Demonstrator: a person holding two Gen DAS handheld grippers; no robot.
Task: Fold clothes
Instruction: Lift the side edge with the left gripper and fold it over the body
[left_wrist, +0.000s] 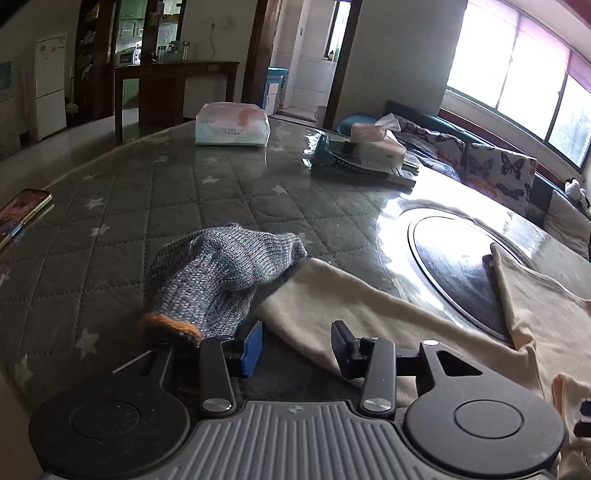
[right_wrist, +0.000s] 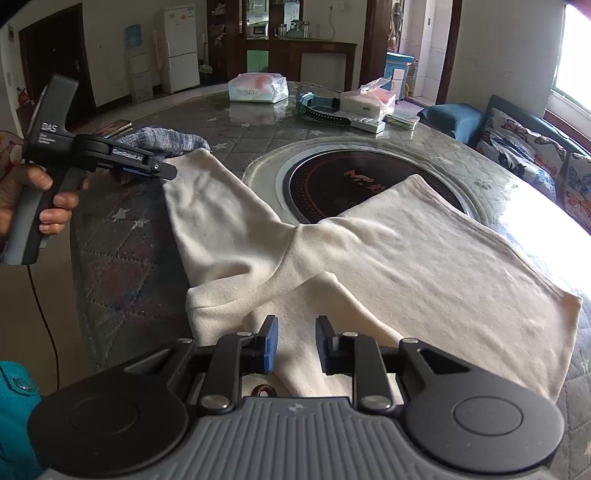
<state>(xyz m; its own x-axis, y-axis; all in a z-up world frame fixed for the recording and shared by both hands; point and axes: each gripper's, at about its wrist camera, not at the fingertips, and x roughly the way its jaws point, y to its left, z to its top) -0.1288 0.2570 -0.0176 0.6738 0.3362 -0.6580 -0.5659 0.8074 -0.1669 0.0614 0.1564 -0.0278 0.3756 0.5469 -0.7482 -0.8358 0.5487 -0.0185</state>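
Lying spread across the near right of the bench (right_wrist: 258, 122), the cream garment (right_wrist: 406, 251) has one sleeve running out to the far left, crossing over the body in a loose X, and its far edge drapes over the dark round cooktop (right_wrist: 332, 177) set in the bench. That spread-out lie suits a fold either under way or about to be made; the pictures do not settle which.

The right gripper (right_wrist: 295, 345) hangs low over the near edge of the garment, its jaws apart with only cloth showing between them, so it holds nothing. The left gripper (left_wrist: 295, 343) sits by the sleeve end, jaws wide apart and empty, likely placed to take that end.

The left view alone shows the knit glove (left_wrist: 221, 273), grey-blue with an orange cuff, lying just beside the sleeve end, touching or nearly so, and a phone (left_wrist: 22, 212) at the far left edge. The right view alone shows the garment's whole shape, the crossing of sleeve over body, and a hand (right_wrist: 33, 199) on the left gripper's handle. Both show a tissue pack (right_wrist: 258, 86) far across the bench.
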